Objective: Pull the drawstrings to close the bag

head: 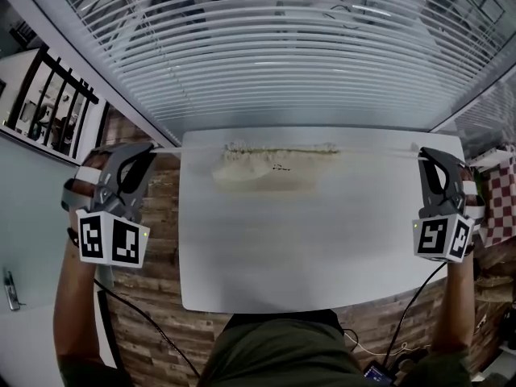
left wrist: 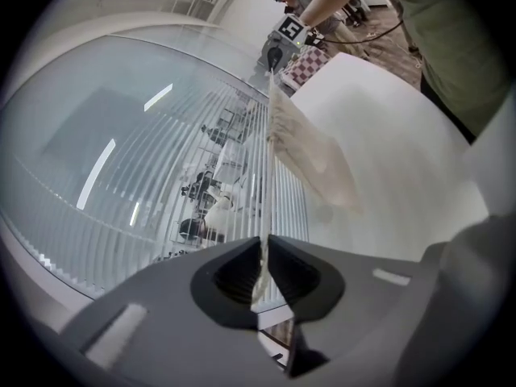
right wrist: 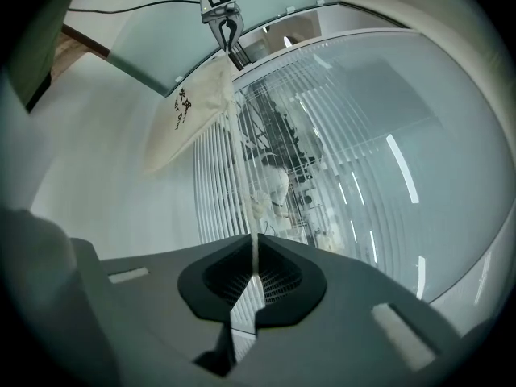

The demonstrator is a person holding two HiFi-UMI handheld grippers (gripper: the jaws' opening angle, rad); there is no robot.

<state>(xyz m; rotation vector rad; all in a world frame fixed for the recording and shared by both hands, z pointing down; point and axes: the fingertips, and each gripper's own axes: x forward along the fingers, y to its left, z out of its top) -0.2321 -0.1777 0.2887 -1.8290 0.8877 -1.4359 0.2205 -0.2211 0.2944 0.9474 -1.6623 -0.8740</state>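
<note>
Head view, upper centre: cloth bag (head: 270, 170) looks light and limp (probably slack-prone), left gripper (head: 143, 156) and right gripper (head: 427, 158) each clenched on thin drawstrings (left wrist: 267, 185), likely the best hold.

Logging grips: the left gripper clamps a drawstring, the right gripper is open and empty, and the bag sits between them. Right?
No: the right gripper is shut on the right drawstring, as the right gripper view shows. The left gripper does clamp the left drawstring, with the bag between them.
</note>
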